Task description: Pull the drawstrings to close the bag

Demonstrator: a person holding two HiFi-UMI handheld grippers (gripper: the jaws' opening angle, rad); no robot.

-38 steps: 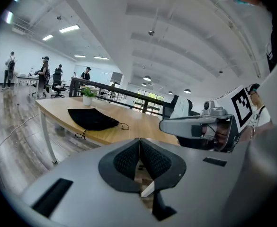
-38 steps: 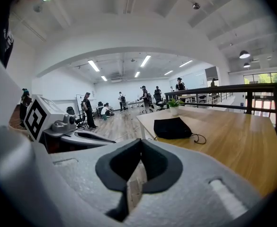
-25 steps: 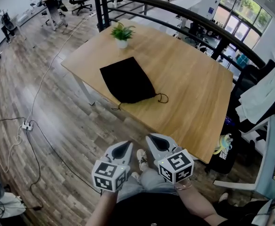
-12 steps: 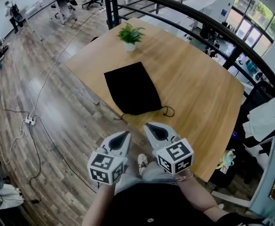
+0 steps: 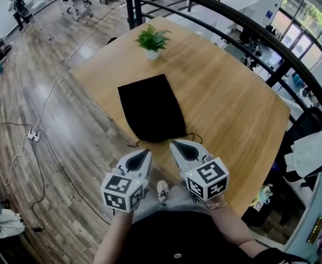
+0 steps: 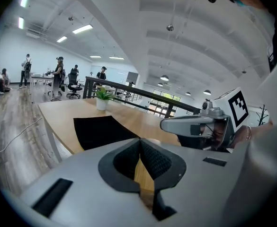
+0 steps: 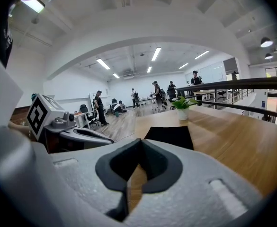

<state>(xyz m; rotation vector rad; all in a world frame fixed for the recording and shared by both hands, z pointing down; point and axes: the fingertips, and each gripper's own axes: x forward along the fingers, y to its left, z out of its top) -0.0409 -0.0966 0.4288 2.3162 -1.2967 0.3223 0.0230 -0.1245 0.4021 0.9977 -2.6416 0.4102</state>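
1. Head view: A black bag (image 5: 151, 109) lies flat on the wooden table (image 5: 232, 92), close to the table's near edge, with its gathered mouth turned toward the person. Its drawstrings (image 5: 195, 137) trail from the two corners of the mouth. The right one forms a small loop on the wood and the left one ends at the table's edge. A potted plant (image 5: 152, 40) in a white pot stands beyond the bag's far end, apart from it. A black railing (image 5: 221, 12) runs behind the table. The left gripper (image 5: 146, 154) and the right gripper (image 5: 177, 146) are held side by side at the near edge, pointing toward the bag's mouth and clear of the cloth. The right tip is near the looped cord. Each gripper carries a marker cube (image 5: 206, 179) printed with a black-and-white block pattern, a code rather than letters.

2. Left gripper view: The left gripper's jaws are clenched, with the ribbed pads meeting at the tip and nothing caught between them. Only the wood of the table shows through the slit below. The bag lies ahead and to the left on the table, with the plant farther off. The right gripper shows at the right with its patterned cube.

3. Right gripper view: The right gripper's jaws are also pressed together and grasp nothing. The bag lies straight ahead on the table, with the plant behind it. The left gripper and its cube sit at the left. Several people (image 7: 99, 105) stand far off in the hall.
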